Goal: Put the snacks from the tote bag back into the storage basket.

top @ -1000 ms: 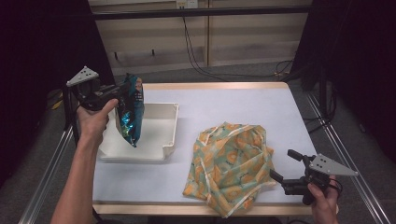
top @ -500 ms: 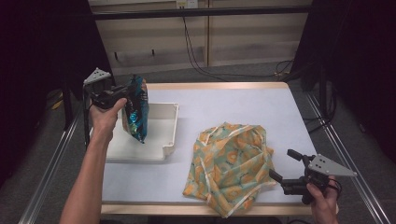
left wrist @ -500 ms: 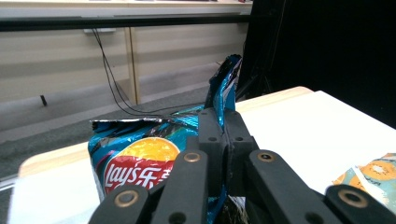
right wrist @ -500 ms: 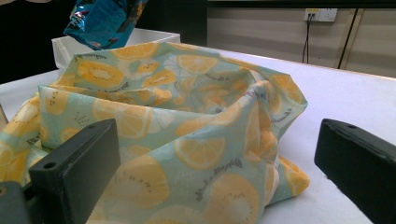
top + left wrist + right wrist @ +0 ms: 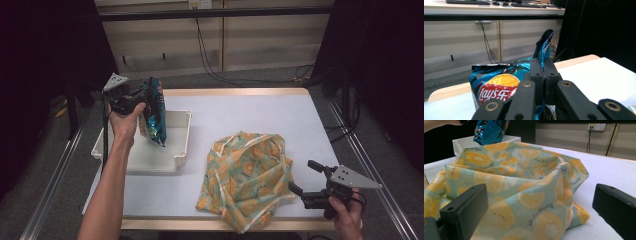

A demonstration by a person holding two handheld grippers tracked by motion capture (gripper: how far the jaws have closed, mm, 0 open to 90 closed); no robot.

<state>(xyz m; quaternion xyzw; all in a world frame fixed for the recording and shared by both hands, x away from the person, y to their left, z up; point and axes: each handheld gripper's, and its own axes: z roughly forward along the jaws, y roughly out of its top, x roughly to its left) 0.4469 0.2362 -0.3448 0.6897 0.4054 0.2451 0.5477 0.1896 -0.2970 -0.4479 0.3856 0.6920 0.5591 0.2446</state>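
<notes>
Two grippers: my left gripper (image 5: 141, 98) has its jaws pinching a Lay's chip bag (image 5: 154, 112) above the white tray (image 5: 182, 150), far left. My right gripper (image 5: 305, 181), jaws spread, waits near the fruit-print cloth bag (image 5: 247, 177). Next, probably carry the chips into it.

Fingers (image 5: 541, 75) hide chip bag (image 5: 496, 87) middle

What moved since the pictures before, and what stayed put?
The left gripper, shut on the blue chip bag, carried it rightward and farther from the person, over the white tray. The bag hangs lower into the tray now, and the grip has not let go. The right gripper stayed open beside the fruit-print cloth bag, which has not shifted on the table.
</notes>
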